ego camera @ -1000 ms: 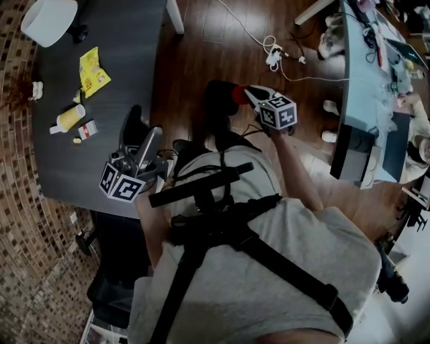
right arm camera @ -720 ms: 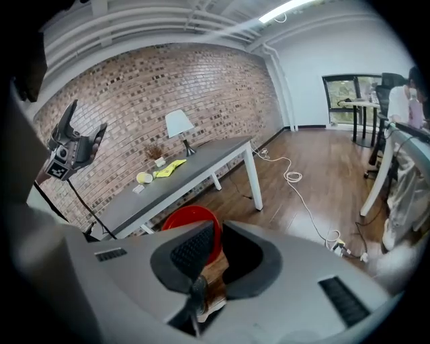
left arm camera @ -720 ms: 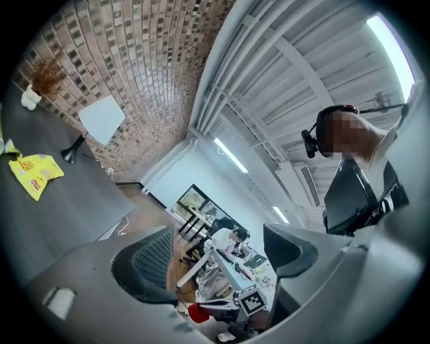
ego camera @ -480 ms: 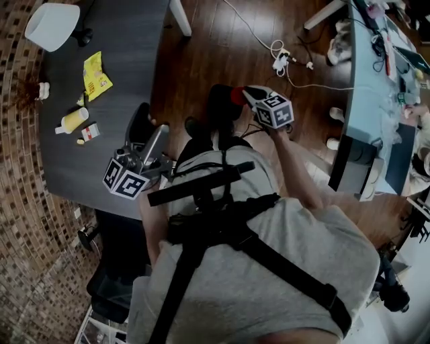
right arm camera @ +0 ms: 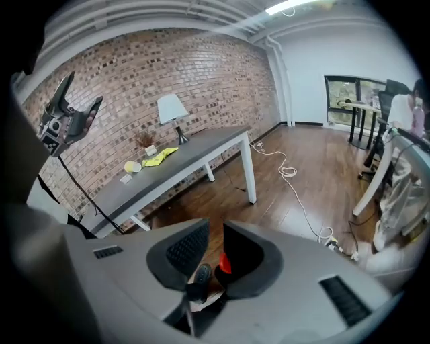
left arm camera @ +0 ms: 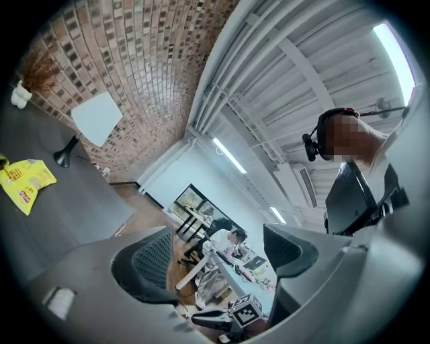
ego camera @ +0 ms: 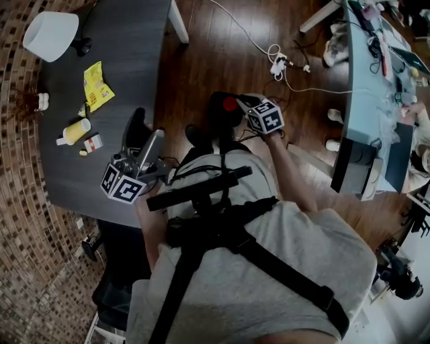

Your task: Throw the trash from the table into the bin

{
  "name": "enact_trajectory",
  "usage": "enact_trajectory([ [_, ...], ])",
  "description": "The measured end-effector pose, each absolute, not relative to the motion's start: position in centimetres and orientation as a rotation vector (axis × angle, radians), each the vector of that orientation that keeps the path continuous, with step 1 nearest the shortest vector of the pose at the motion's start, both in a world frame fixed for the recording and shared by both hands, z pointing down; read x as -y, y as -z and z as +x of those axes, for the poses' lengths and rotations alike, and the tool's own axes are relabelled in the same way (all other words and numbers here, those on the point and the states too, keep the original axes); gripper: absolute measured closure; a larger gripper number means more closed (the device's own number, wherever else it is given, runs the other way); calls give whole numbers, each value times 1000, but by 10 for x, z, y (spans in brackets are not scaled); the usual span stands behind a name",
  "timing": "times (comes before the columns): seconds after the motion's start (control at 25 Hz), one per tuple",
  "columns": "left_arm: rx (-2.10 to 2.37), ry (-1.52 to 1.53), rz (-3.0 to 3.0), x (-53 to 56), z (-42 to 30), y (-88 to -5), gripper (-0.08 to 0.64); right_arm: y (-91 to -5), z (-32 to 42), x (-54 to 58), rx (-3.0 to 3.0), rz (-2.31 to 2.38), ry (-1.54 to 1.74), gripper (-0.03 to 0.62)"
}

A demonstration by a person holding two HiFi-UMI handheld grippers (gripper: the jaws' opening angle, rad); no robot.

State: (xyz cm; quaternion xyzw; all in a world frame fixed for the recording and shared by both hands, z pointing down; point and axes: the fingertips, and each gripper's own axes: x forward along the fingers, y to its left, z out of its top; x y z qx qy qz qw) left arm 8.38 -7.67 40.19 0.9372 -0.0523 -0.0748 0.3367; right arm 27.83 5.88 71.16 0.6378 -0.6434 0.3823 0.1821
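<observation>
**A:** Where is the trash you picked up?

**B:** Your right gripper (ego camera: 240, 106) points down over what looks like a dark bin (ego camera: 216, 122) on the wooden floor (ego camera: 222, 47). A small red piece (ego camera: 230, 104) sits at its tip. In the right gripper view your fingers are opening. The red piece shows low in the gap, against one finger and clear of the other.

**A:** And your other hand?

**B:** Your left gripper (ego camera: 144, 132) hangs over the near edge of the worktop (ego camera: 127, 60). Its fingers are spread wide, with nothing between them.

**A:** What lies on the worktop?

**B:** There is a yellow wrapper (ego camera: 97, 86). Nearer you, a yellow-and-white cup (ego camera: 74, 131) lies on its side, with a small red-and-white box (ego camera: 93, 142) just beside it. The white lamp (ego camera: 50, 33) stands well apart at the far corner.

**A:** Anything crowding you?

**B:** Your own shoe (ego camera: 193, 134) stands just beside the bin, between it and the worktop. White cables and a power strip (ego camera: 279, 64) lie on the floor beyond the bin, near the pale blue desk (ego camera: 366, 94). The worktop's white leg (ego camera: 176, 20) stands farther off.
</observation>
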Motion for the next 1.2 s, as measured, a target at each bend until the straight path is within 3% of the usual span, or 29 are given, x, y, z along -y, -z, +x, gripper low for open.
enact_trajectory([
  [0.24, 101, 199, 2426, 84, 85, -406, 153, -698, 277, -56, 1817, 1863, -1048, 511],
  [0.76, -15, 196, 2442, 63, 105, -399, 153, -471, 278, -26, 2327, 2145, -326, 551],
  [1.2, -164, 113, 2507, 18, 151, -393, 150, -433, 286, -64, 2363, 2204, -228, 551],
])
